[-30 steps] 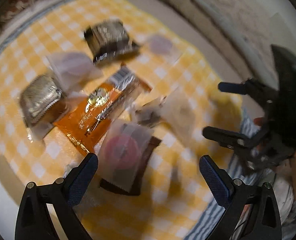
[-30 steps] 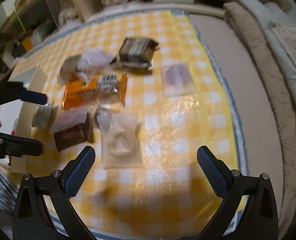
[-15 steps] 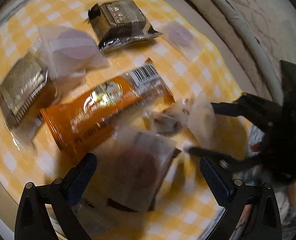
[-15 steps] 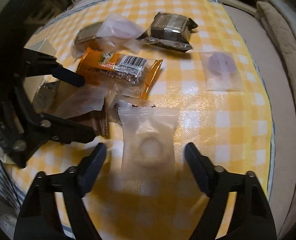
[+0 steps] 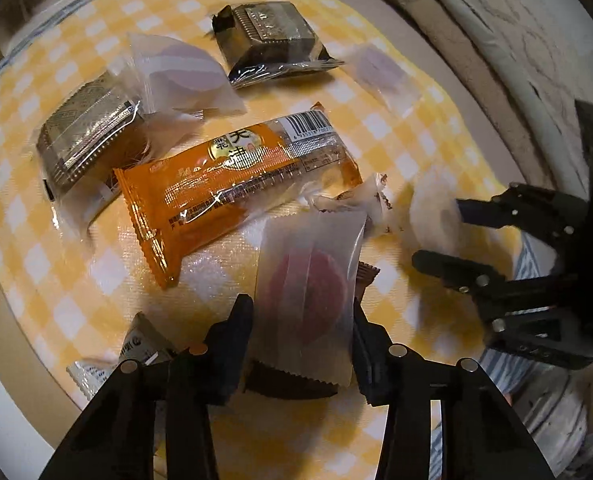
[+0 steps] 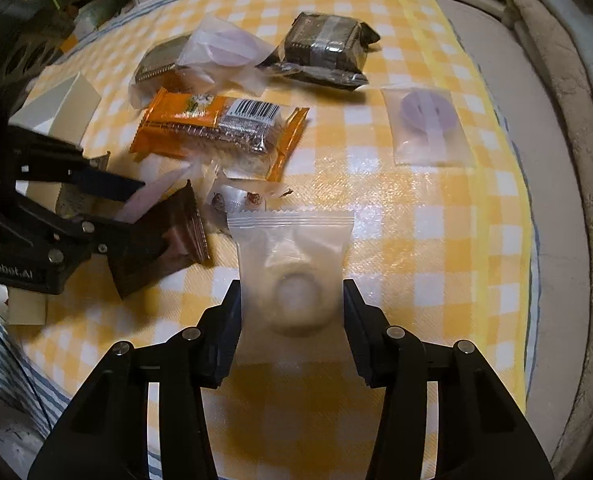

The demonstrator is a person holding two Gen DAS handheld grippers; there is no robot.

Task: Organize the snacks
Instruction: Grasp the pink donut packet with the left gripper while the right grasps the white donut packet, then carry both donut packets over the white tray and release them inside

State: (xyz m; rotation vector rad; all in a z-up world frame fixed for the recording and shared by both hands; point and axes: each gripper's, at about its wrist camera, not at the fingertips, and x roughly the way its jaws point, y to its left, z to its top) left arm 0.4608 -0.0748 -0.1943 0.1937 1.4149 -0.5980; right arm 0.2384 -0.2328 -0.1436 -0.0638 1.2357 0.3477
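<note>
Snack packets lie on a yellow checked cloth (image 5: 396,140). My left gripper (image 5: 300,308) points down, its jaws closing, with the pads against both sides of a frosted packet holding a red round snack (image 5: 304,280). That packet rests on a brown packet (image 5: 292,384). My right gripper (image 6: 291,286) is closing too, its pads pressing the sides of a frosted packet with a white round snack (image 6: 296,296). The left gripper (image 6: 150,212) also shows at the left edge of the right wrist view, over the brown packet (image 6: 168,240).
An orange bar packet (image 5: 236,184) lies in the middle, with two dark wrapped cakes (image 5: 268,40) (image 5: 84,132) and frosted purple packets (image 5: 184,72) (image 6: 428,124) beyond it. A white box (image 6: 64,108) stands at the cloth's left. Beige bedding (image 6: 556,120) borders the right.
Both grippers came down over their frosted packets. Their jaws went from wide open to narrow, now touching the packet sides. The left one also slid toward the red snack.
</note>
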